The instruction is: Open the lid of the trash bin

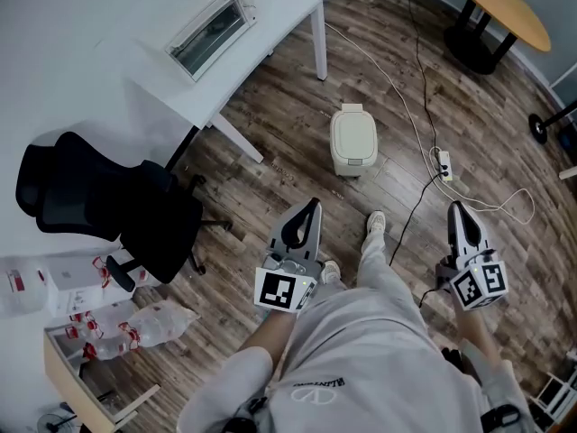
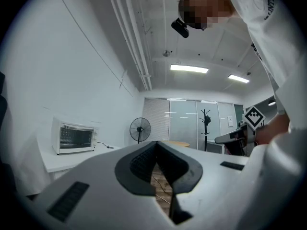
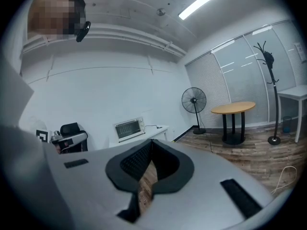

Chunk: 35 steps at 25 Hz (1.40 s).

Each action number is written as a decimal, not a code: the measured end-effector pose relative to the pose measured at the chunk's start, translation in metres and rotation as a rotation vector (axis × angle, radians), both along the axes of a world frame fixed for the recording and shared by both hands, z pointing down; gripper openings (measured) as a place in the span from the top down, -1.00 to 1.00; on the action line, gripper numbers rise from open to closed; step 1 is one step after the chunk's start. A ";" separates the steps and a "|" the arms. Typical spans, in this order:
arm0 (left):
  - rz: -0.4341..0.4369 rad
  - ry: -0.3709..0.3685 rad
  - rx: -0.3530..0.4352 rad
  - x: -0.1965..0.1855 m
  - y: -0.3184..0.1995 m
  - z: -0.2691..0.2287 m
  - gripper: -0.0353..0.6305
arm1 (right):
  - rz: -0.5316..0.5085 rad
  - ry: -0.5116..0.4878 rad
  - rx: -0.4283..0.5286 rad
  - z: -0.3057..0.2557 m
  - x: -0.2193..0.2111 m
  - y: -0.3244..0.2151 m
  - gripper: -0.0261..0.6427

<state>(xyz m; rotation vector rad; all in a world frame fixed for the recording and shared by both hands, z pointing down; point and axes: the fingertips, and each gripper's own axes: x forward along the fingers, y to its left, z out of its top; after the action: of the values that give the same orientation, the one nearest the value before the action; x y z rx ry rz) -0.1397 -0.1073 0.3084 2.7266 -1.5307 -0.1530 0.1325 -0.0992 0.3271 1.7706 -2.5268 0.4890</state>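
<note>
The cream trash bin stands on the wooden floor in the head view, its lid down. It lies well ahead of both grippers. My left gripper is held low at centre-left, jaws together, nothing between them. My right gripper hangs to the right, also shut and empty. In the left gripper view, the left gripper points up toward the room and ceiling. The right gripper, in its own view, points the same way. Neither gripper view shows the bin.
A white desk with a toaster oven stands back left. A black office chair is at left. A power strip and cables run right of the bin. A round wooden table is far right. The person's shoe points toward the bin.
</note>
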 end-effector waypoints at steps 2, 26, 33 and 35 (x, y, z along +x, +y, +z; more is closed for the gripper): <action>-0.006 -0.018 -0.013 0.007 -0.018 0.007 0.89 | -0.018 -0.006 -0.004 0.006 0.003 -0.023 0.87; -0.084 -0.169 -0.257 0.129 -0.211 0.121 0.89 | -0.454 -0.028 -0.204 0.139 -0.019 -0.254 0.87; 0.030 -0.209 -0.365 0.148 -0.242 0.222 0.89 | -0.458 -0.028 -0.287 0.212 -0.043 -0.276 0.87; 0.050 -0.207 -0.423 0.149 -0.251 0.258 0.89 | -0.434 -0.032 -0.322 0.239 -0.047 -0.283 0.87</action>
<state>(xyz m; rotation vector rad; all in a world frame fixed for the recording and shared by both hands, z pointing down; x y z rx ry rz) 0.0093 -0.3588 0.5669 2.4936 -1.3430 0.4168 0.0851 -0.3827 0.5658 1.0778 -2.5615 0.8371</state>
